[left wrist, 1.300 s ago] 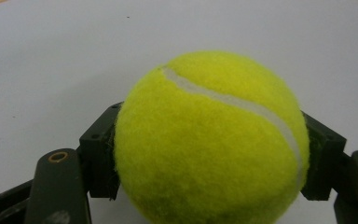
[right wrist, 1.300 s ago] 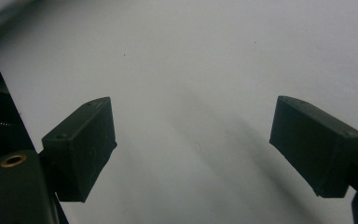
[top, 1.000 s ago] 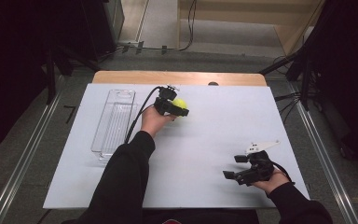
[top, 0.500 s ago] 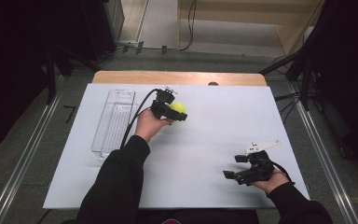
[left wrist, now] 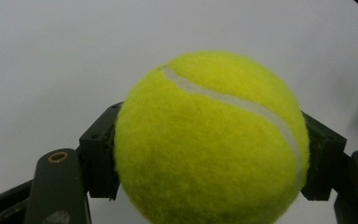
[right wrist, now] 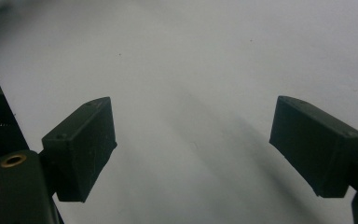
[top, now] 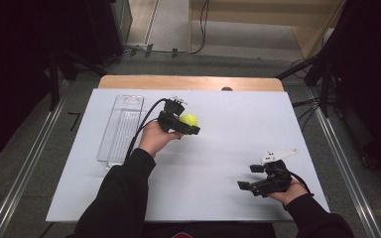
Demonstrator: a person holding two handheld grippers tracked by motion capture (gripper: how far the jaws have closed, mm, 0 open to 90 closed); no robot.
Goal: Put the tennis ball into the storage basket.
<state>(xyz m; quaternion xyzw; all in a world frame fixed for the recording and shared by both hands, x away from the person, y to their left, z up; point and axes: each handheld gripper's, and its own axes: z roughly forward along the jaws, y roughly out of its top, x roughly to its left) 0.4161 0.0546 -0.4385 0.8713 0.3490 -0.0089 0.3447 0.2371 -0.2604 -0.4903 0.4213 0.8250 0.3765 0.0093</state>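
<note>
A: Where is the tennis ball [top: 189,119] right now?

B: Clamped in the left gripper [top: 191,124], over the middle of the white bench [top: 228,129] toward its far side. In the left gripper view the ball [left wrist: 209,140] sits squarely between the two black jaws, one pad pressed into each flank, its white seam curving across the top.

A: Is it resting on the bench?

B: I cannot tell for certain from the high view; the left gripper view shows plain white surface behind the ball and none of it touching.

A: And the other hand?

B: The right gripper [top: 244,177] sits near the front right corner of the bench, well apart from the ball. Its jaws are spread wide, and the right gripper view [right wrist: 193,154] has nothing between them but bare bench.

A: Anything else on the bench?

B: A clear plastic tray [top: 120,130], long and narrow, lies on the left side, just beside the left forearm.
</note>
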